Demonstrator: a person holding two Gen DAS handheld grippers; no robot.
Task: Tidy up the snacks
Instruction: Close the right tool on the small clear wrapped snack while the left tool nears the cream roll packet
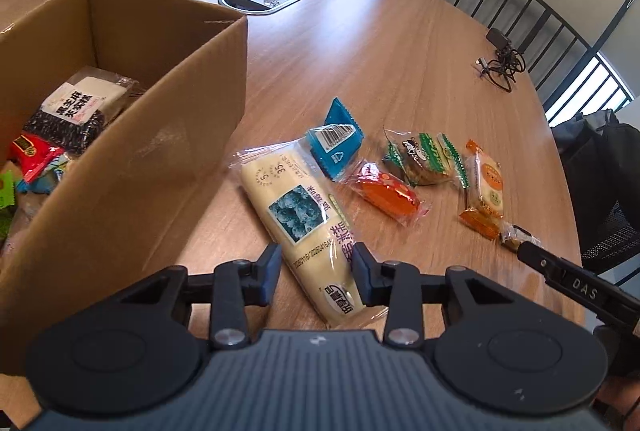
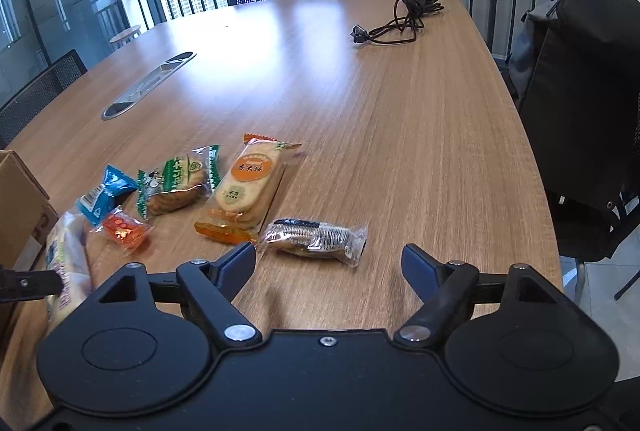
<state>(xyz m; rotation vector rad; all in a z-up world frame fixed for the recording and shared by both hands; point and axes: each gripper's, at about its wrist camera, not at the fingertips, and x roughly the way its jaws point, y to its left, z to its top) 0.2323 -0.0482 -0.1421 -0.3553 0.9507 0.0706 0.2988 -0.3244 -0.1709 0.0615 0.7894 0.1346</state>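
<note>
The long cream snack pack [image 1: 304,219] lies on the wooden table [image 1: 380,63] at lower centre of the left wrist view, its long axis running from upper left to lower right. The left gripper [image 1: 314,267] straddles its lower half; the blue pads sit at both edges of the pack, though real squeeze is hard to judge. Left of it stands the cardboard box [image 1: 132,167], already holding several snacks. To its right lie a blue packet [image 1: 334,147], an orange-red sweet [image 1: 390,193], a green-wrapped cookie [image 1: 426,159] and an orange cracker pack [image 1: 484,187], in a loose row.

In the right wrist view, the right gripper [image 2: 328,263] stands wide open, nothing between its fingers, just below a clear-wrapped dark cookie roll [image 2: 316,237] lying crosswise at centre frame. A black cable [image 2: 404,19] rests far off at upper right.
</note>
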